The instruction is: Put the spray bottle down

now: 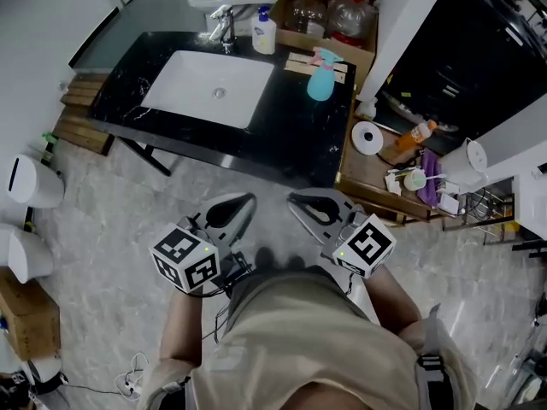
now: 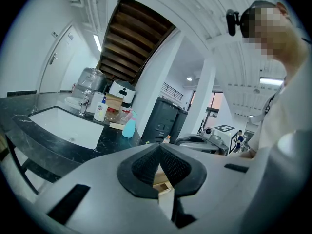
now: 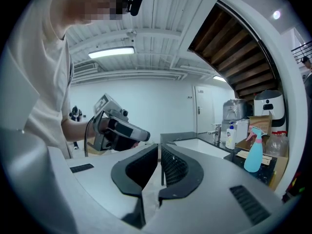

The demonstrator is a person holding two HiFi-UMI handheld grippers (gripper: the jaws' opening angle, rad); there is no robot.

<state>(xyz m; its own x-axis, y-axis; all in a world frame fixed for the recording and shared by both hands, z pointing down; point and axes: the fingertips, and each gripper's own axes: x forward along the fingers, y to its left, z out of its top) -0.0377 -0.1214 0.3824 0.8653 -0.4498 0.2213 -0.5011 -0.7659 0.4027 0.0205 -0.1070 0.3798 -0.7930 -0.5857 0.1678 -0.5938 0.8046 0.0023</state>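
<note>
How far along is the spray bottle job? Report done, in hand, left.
Looks done: the spray bottle stands upright on the counter, right of the sink. In hand: nothing; the left gripper and right gripper have jaws together, empty, short of the counter. Left: nothing visible.

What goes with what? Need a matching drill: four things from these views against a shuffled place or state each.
Things
1. spray bottle
2. soap bottle
3. white roll
4. right gripper

Place or state
A. fingers together, nothing held
B. beside the faucet
C. on the low wooden shelf right of the counter
D. upright on the black counter, right of the sink

Pairs: 1-D, 2-B, 3-C, 4-A
</note>
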